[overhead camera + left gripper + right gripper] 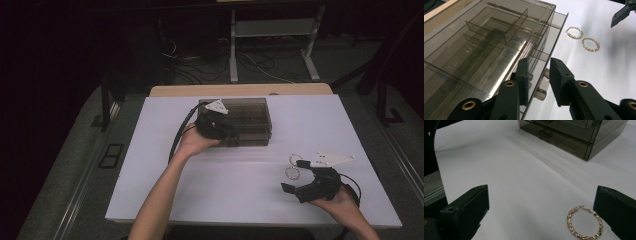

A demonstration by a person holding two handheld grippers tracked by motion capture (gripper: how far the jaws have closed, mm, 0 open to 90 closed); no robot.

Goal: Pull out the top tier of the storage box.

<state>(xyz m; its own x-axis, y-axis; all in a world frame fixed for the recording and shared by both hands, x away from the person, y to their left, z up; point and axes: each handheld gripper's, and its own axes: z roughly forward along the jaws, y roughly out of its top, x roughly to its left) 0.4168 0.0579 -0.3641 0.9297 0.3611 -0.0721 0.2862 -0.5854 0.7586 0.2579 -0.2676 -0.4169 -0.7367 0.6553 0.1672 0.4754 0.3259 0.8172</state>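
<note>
High view puts my left gripper point(216, 125) at the front left of the smoked drawer box point(247, 117), which sits toward the far edge of the desk point(240, 195), and my right gripper point(300, 180) near the right front corner beside two gold hoop earrings point(295, 167)

Risks as I judge them: the box looks light, so a pull on the drawer handle point(543, 86) could drag the whole box across the desk instead of sliding the drawer; a skewed pull could jam it. On the right, the thin hoop lies flat, so the fingers may scrape over it or flick it toward the desk's edge

Left gripper view: my fingers point(560, 80) are parted by a narrow gap, one alongside the partly open drawer's front, the handle just between them, nothing clamped; contact I cannot confirm. Right gripper view: fingers point(471, 202) spread wide, unladen, with one hoop point(585, 223) lying between them, close to the right-hand finger
</note>
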